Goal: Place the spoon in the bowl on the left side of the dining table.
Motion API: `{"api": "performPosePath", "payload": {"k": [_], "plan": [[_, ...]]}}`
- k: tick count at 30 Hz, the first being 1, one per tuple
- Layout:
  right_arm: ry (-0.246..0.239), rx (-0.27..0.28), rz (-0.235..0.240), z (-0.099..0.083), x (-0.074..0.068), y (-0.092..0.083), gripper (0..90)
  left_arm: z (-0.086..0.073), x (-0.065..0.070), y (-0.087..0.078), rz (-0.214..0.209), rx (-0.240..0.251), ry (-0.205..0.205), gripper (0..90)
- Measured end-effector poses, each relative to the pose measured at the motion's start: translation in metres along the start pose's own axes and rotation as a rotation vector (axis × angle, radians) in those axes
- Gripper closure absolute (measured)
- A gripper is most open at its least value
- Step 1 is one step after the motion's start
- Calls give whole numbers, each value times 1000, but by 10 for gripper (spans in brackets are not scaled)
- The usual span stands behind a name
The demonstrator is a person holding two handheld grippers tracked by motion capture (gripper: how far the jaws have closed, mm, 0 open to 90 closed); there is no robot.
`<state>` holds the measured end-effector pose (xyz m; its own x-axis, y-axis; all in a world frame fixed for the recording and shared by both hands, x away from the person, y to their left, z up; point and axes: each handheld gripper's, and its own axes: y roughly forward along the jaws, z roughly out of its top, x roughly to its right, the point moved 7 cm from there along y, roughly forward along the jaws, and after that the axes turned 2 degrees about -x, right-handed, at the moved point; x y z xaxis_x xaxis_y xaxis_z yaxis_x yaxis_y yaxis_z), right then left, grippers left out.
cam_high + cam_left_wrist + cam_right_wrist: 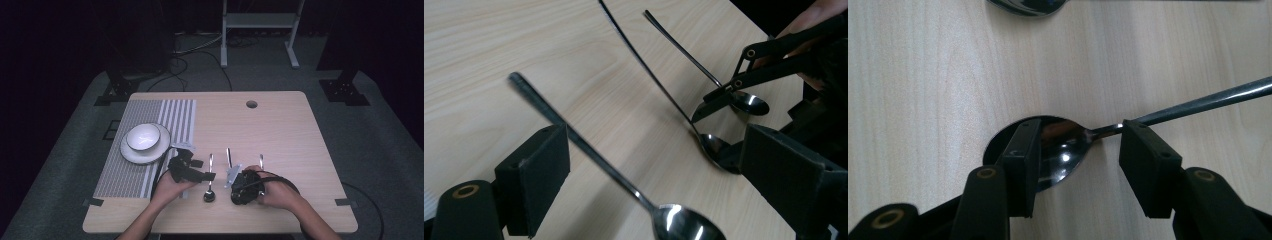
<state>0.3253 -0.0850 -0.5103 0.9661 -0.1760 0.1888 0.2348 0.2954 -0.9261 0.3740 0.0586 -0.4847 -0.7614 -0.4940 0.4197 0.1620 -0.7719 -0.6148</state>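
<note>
The right gripper (1078, 150) is closed on the middle spoon (1068, 150) — bowl on the table (280, 130), between two other spoons. The left gripper (654, 165) is held open over the left spoon (684, 225).

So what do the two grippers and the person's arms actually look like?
Both the left gripper and the right gripper are matte black with two blocky, flat-faced jaws; brass-coloured rivets mark the linkage joints. A black cable loops from the right one, and another trails from the left. The person's forearms are bare, with no sleeves or gloves.
</note>
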Motion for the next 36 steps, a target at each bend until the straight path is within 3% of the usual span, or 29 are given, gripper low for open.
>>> {"api": "performPosePath", "payload": {"k": [13, 31, 36], "plan": [[9, 22, -5, -1, 0, 0, 502, 25, -3, 32, -12, -42, -23, 136], [10, 26, 3, -1, 0, 0, 503, 39, -12, 55, 15, -83, -59, 215], [11, 31, 8, -2, 0, 0, 503, 47, -14, 59, 24, -83, -74, 282]]}}
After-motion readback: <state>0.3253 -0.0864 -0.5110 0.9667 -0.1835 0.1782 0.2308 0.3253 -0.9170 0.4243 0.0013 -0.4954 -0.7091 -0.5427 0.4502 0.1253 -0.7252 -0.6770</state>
